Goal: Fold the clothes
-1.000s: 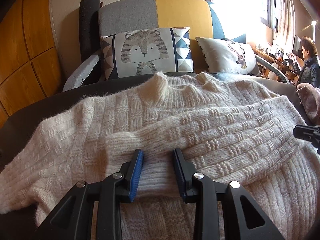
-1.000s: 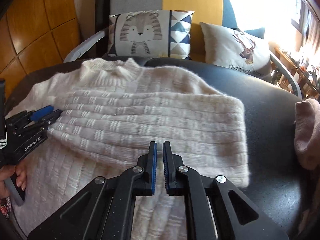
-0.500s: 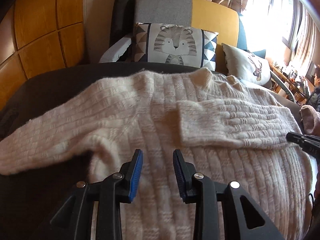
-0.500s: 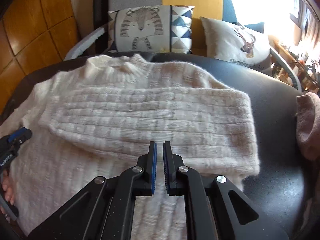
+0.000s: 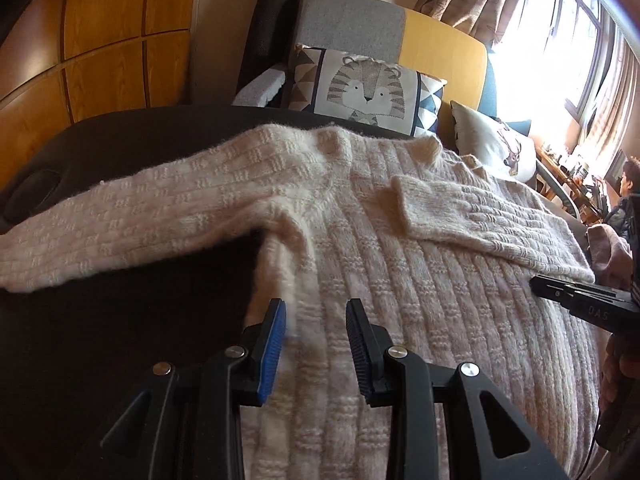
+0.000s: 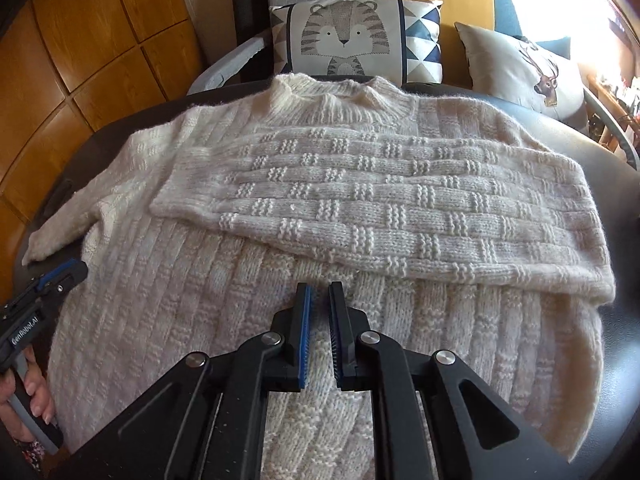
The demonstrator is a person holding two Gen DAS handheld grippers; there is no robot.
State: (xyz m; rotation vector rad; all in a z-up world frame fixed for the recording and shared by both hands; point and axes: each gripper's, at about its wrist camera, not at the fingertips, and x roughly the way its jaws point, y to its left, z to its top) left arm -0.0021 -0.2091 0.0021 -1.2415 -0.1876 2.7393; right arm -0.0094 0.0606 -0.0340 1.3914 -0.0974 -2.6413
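Note:
A cream knit sweater (image 6: pixel 192 304) lies face up on a black padded surface (image 6: pixel 624 208). One sleeve (image 6: pixel 380 200) is folded flat across the chest, its cuff near the left armpit. The other sleeve (image 5: pixel 132 216) stretches out to the left over the black surface. My left gripper (image 5: pixel 316 314) hangs open just above the sweater's left side edge, below that armpit, nothing between its fingers. My right gripper (image 6: pixel 319 294) hovers over the body just below the folded sleeve, its jaws nearly together and holding nothing. Each gripper also shows in the other view: left gripper (image 6: pixel 52 284), right gripper (image 5: pixel 568 294).
A tiger cushion (image 6: pixel 352 36) and a deer cushion (image 6: pixel 528 68) lean on the chair behind the surface. A pink garment (image 5: pixel 608 252) lies at the right edge. A person (image 5: pixel 628 184) sits far right by the window. Wooden panels line the left wall.
My left gripper has swung left, from over the folded sleeve's cuff to the sweater's left side edge, staying open. The right gripper has pulled back a little. The sweater has not moved.

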